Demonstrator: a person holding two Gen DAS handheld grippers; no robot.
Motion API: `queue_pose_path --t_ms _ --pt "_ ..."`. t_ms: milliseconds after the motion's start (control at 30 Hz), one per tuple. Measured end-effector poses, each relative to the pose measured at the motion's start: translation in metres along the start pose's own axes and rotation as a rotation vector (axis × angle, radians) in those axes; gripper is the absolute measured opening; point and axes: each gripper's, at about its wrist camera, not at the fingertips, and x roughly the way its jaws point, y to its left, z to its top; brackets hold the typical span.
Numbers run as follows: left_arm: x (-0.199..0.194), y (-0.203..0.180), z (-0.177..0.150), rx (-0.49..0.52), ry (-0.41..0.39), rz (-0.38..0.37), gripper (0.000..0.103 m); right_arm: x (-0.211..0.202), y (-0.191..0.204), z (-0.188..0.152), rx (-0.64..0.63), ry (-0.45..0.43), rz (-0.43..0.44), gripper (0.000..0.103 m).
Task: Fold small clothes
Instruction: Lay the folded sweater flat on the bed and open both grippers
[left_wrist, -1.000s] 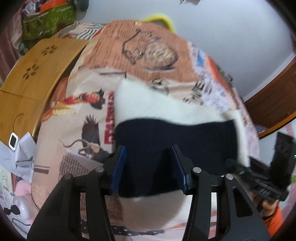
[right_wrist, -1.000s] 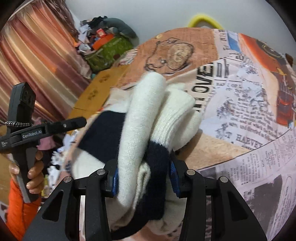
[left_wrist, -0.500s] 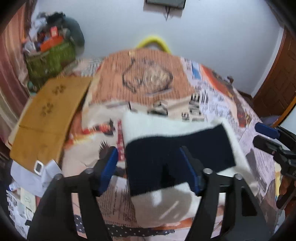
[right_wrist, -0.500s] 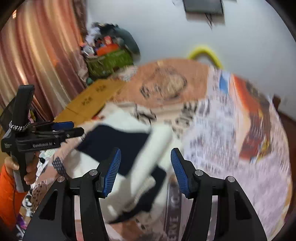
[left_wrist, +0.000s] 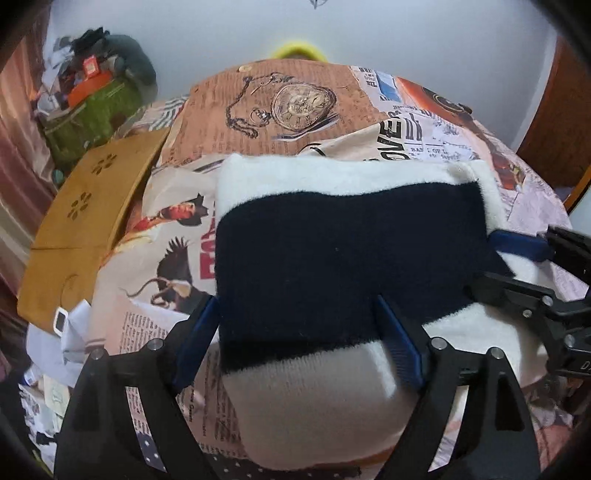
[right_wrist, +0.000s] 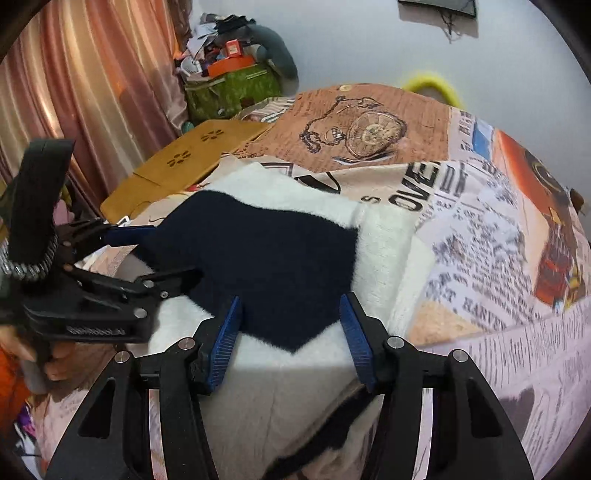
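A folded knit garment (left_wrist: 332, 258), cream with a wide navy band, lies flat on the printed bedspread (left_wrist: 295, 103); it also shows in the right wrist view (right_wrist: 266, 258). My left gripper (left_wrist: 299, 332) is open, its blue pads astride the garment's near edge and holding nothing. My right gripper (right_wrist: 290, 325) is open over the garment's near right corner, empty. Each gripper shows in the other's view: the right one at the garment's right edge (left_wrist: 517, 266), the left one at its left edge (right_wrist: 140, 254).
A wooden lap table (left_wrist: 88, 221) lies to the left on the bed. A green bag (left_wrist: 88, 110) with clutter stands at the back left by the curtain (right_wrist: 85, 92). A yellow ring (right_wrist: 430, 83) sits beyond the bed. Papers (left_wrist: 62, 332) lie at the left edge.
My right gripper opened and let go of the bunched garment, which now lies flat and folded. Both grippers drew back a little, then settled open over the garment's near edge.
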Motion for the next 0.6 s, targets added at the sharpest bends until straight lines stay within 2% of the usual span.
queue_pose_path --t_ms 100,267,367,500,600 --pt "-0.005 0.005 -0.002 -0.030 0.019 -0.010 0.086 -0.012 -0.003 -0.004 0.016 -0.001 0.016 0.051" --pt "-0.028 -0.011 -0.015 0.027 -0.015 0.074 0.085 -0.028 0.002 -0.012 0.007 0.004 -0.023 0.051" --pt "-0.048 -0.018 -0.022 0.047 -0.040 0.097 0.084 -0.040 -0.001 -0.018 0.032 0.011 -0.016 0.051" --pt "-0.091 -0.023 -0.027 0.038 -0.117 0.100 0.084 -0.070 0.003 -0.019 0.030 -0.045 -0.029 0.051" --pt "-0.129 -0.026 -0.027 0.019 -0.197 0.100 0.084 -0.105 0.015 -0.016 0.003 -0.123 -0.034 0.051"
